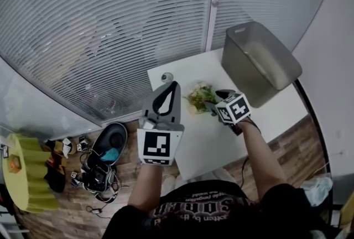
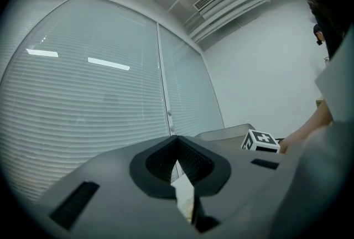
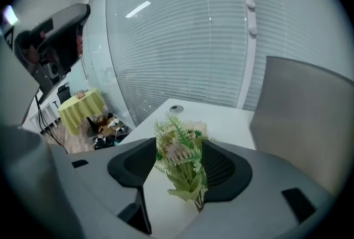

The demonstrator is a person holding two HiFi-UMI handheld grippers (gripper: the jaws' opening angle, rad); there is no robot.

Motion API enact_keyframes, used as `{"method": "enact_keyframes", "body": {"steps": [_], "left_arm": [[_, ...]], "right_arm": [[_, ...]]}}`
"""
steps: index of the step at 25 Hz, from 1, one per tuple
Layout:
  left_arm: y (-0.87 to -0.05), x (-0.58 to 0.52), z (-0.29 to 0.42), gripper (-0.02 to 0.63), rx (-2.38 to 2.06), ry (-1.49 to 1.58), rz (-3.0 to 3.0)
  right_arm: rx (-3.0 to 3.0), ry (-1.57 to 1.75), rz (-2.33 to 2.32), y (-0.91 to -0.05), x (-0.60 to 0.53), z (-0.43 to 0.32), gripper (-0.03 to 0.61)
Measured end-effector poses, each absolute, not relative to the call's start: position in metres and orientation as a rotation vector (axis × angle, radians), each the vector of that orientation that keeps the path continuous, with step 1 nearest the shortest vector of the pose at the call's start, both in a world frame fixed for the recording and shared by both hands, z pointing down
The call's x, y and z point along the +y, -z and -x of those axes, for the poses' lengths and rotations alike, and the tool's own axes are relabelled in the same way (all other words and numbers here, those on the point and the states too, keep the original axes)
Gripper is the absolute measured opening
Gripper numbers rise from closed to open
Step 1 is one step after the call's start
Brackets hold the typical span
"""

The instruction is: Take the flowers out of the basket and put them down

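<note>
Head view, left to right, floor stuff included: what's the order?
yellow-covered table → dark clutter on the floor → left gripper → flowers → right gripper → grey basket

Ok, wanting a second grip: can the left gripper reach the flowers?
Probably yes: only bare table shows between the left gripper and the flowers; the right gripper, jaws apart around them, crowds the other side.

Cool, even light fills the room. Strip-light reflections (image 2: 108, 63) glare on the blinds (image 1: 110, 27), and the white table (image 1: 204, 144) nearly blows out. My claw cameras bulge hard and go black at the corners. My left claw (image 2: 177, 146) looks soft, close against its lens.
</note>
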State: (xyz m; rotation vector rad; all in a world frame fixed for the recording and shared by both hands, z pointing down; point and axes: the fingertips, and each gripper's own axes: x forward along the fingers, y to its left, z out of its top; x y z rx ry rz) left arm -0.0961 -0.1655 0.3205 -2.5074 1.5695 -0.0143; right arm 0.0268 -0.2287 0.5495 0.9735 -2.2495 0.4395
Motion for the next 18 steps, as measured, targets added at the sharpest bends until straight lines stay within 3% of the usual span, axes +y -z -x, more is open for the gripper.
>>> {"method": "enact_keyframes", "body": {"steps": [5,18], "left_arm": [[-0.321,-0.167,0.092,-0.002,1.562,0.013,2.517],[-0.330,-0.172,0.085,-0.002,1.593,0.002,2.538]], "right_arm": [[-2.379,-0.452,-1.083,-0.505,-0.230,-0.026,0.249],[-2.550,-0.157,-1.350,-0.398,-0.220,-0.032,0.065]]}}
